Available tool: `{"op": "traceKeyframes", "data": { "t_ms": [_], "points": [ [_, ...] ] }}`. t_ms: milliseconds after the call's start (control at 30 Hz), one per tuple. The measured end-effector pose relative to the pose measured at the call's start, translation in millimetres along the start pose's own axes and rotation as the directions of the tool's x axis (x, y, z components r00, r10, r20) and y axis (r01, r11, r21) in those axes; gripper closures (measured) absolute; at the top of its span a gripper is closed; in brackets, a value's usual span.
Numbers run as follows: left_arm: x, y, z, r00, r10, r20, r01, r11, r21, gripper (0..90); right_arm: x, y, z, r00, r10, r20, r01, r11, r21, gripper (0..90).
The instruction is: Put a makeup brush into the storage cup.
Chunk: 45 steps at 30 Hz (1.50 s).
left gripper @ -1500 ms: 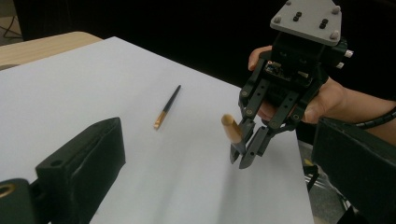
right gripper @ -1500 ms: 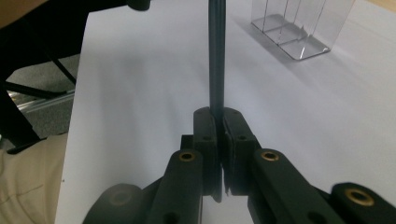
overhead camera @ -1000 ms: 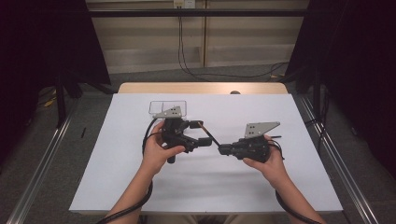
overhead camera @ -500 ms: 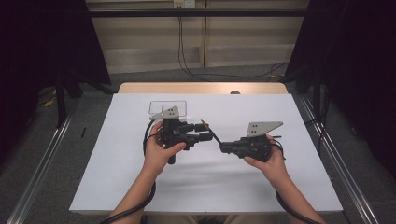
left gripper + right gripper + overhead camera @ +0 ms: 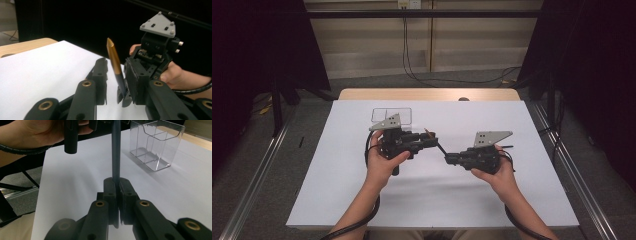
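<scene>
Above the near half of a white paper-covered table (image 5: 337, 200), the right gripper (image 5: 451, 159) pinches the lower end of a slim dark pen with a bronze-gold tapered tip (image 5: 113, 58), jaws pressed tight on its barrel. Just beyond, the left gripper (image 5: 428, 141) has just been closing around the pen's upper part; a gap shows beside one pad, so the pinch looks not yet firm. A clean handover likely calls for the right jaws to hold until the left ones seat squarely. Farther back stands a clear plastic divided holder (image 5: 392, 115), probably the pen's destination.
</scene>
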<state>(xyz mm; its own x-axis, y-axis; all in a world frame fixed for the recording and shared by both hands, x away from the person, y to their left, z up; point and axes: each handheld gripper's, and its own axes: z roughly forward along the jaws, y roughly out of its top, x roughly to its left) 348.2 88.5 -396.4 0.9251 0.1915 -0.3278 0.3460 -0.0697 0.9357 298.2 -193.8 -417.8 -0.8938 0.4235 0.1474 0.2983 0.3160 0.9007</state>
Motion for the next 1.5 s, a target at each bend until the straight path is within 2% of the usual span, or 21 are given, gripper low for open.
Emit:
{"op": "traceKeyframes", "data": {
  "t_ms": [67,167,233,333,633,800,1067,1233,1500],
  "points": [
    [-0.5,-0.2,0.7,0.9999,0.011,-0.003,-0.011,0.9999,0.002,73.2,0.5,0.3,1.9,1.0000,0.004,-0.003,-0.004,1.0000,-0.002,85.0],
    [-1.4,-0.2,1.4,1.0000,0.003,0.004,-0.003,1.0000,-0.007,77.3,0.7,0.6,3.2,1.0000,0.002,-0.007,-0.002,1.0000,-0.004,85.0],
    [-2.2,0.3,1.4,1.0000,0.001,-0.008,-0.001,1.0000,0.000,78.3,1.0,0.4,4.1,1.0000,0.004,-0.007,-0.004,1.0000,-0.007,85.0],
    [-3.2,0.3,2.1,1.0000,-0.007,0.005,0.007,1.0000,-0.002,80.2,1.7,-0.6,5.6,1.0000,0.005,-0.006,-0.005,1.0000,-0.007,84.9],
    [-8.5,1.4,11.7,0.9998,0.000,0.017,0.000,0.9998,-0.019,83.3,2.7,-3.7,12.7,0.9996,0.024,-0.016,-0.024,0.9997,-0.010,84.9],
    [-11.3,4.7,16.8,0.9995,0.030,0.007,-0.029,0.9994,-0.017,83.4,3.1,-3.2,16.4,0.9991,0.036,-0.023,-0.036,0.9991,-0.020,84.8],
    [-12.7,2.7,20.5,0.9994,0.033,0.001,-0.033,0.9990,-0.030,83.4,2.8,-4.5,17.7,0.9979,0.060,-0.026,-0.060,0.9975,-0.036,84.6],
    [-13.3,2.0,22.3,0.9994,0.034,0.002,-0.033,0.9987,-0.038,83.4,3.9,-6.0,19.1,0.9979,0.060,-0.026,-0.061,0.9972,-0.043,84.4],
    [-14.9,4.7,23.7,0.9983,0.059,0.002,-0.059,0.9980,-0.024,83.4,5.8,-4.6,19.5,0.9983,0.055,-0.021,-0.055,0.9976,-0.043,83.7]
  ]
}}
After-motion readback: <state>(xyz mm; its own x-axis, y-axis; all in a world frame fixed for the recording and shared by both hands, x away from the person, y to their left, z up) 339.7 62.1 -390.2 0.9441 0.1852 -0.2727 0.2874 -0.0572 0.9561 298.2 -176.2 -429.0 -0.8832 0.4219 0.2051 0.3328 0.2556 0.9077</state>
